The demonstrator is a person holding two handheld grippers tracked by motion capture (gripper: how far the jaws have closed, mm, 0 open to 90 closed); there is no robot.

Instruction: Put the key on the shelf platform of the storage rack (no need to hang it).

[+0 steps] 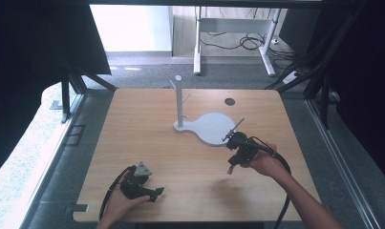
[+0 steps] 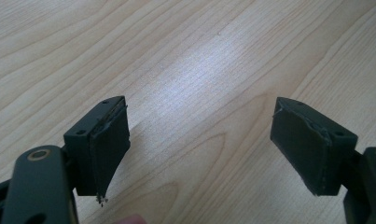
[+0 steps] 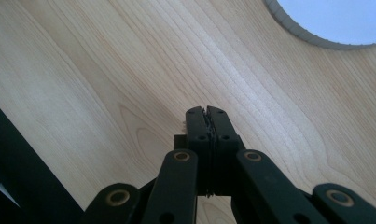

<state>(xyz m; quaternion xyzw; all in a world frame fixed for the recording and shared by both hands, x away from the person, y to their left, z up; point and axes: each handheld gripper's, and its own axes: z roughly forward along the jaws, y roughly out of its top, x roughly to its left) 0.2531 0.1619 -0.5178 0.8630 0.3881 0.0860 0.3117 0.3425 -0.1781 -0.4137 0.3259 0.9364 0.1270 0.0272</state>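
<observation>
Here, right gripper (image 3: 207, 112) (closed) nears stand base (image 3: 316, 39) edge.

The table (image 1: 147, 143) is pale wood with a smooth, faintly shiny finish; the fingers (image 2: 108, 149) look matt black.

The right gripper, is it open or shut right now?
Shut: the right gripper has its two black jaws pressed together, nothing between them, above the bare wooden table.
</observation>
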